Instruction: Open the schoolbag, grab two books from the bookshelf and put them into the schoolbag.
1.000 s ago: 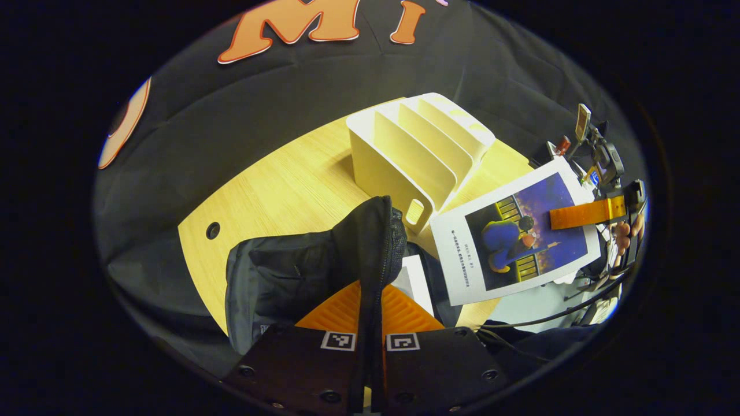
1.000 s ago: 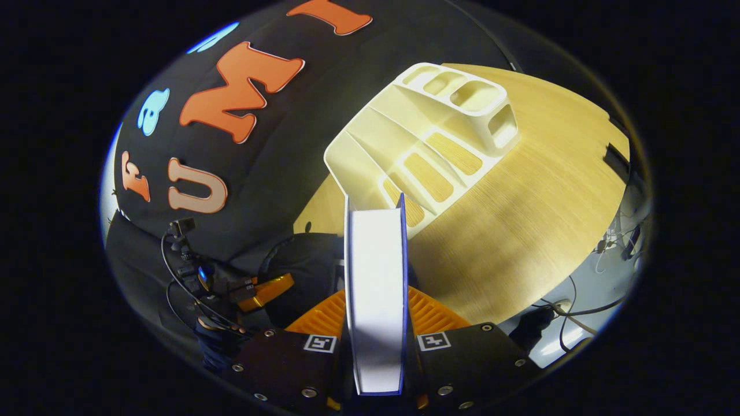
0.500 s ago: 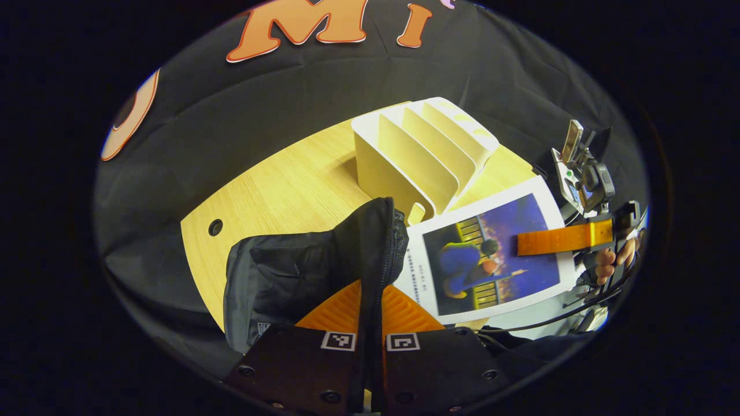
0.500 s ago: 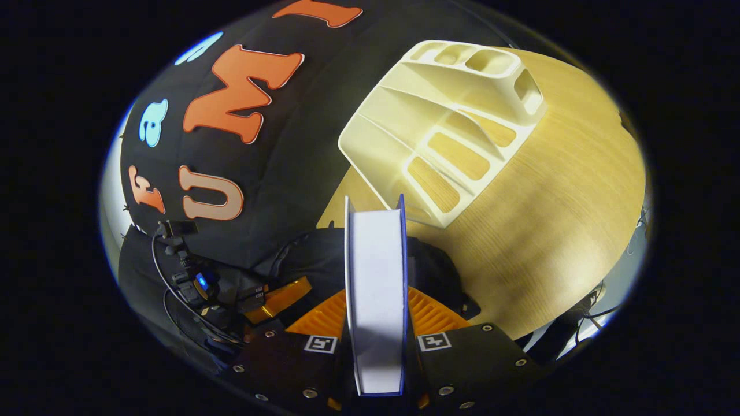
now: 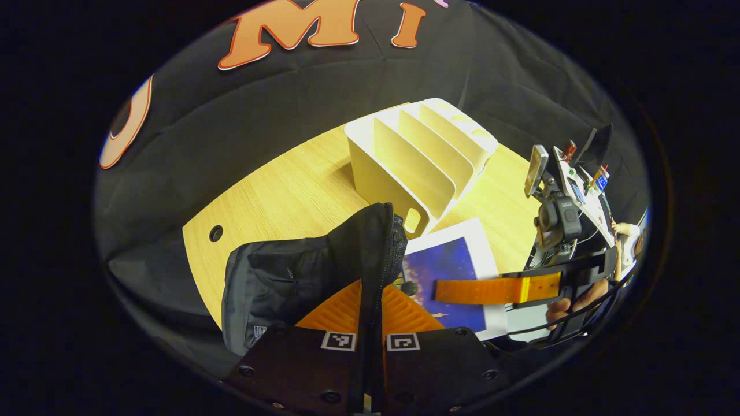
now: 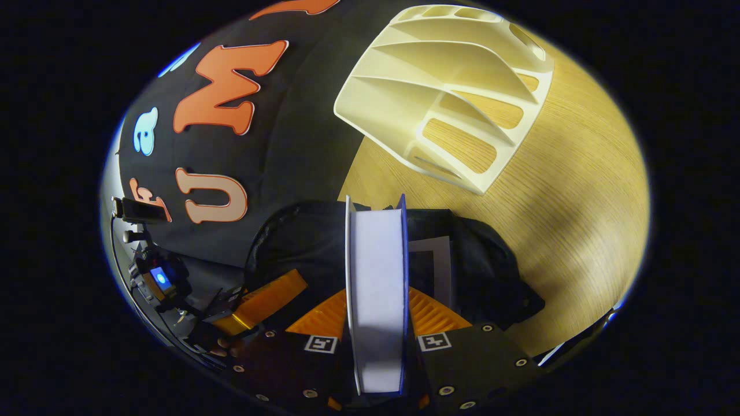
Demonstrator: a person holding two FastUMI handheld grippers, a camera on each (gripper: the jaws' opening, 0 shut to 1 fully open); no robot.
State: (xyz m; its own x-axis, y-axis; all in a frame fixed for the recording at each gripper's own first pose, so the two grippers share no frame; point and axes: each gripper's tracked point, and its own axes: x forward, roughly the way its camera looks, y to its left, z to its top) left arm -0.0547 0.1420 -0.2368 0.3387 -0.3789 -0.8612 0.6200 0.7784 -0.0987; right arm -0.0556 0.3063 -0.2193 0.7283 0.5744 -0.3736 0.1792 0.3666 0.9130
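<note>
The schoolbag (image 5: 300,271) is lying on the wooden table (image 5: 277,196), black and soft, with a zipped edge standing up in a ridge and its mouth gaping. In the right gripper view the schoolbag (image 6: 491,277) is showing a pale book (image 6: 436,263) already lying flat inside the opening. The second book (image 5: 448,271) has a dark blue picture cover with a white border; in the right gripper view this book (image 6: 376,300) is showing its white page block edge-on between blue covers. It is hanging over the bag's opening, just in front of the cream bookshelf (image 5: 422,156), whose slots are standing empty.

The left gripper (image 5: 370,306) is pinching the raised zipped edge of the bag between its orange fingers, jaws closed on the cloth, holding the mouth apart. The right gripper (image 6: 376,315) is clamping the blue book from both sides and pointing down toward the bag. In the left gripper view a hand (image 5: 569,300) is gripping the handle behind the right gripper's orange finger (image 5: 491,289), which is lying across the cover.
</note>
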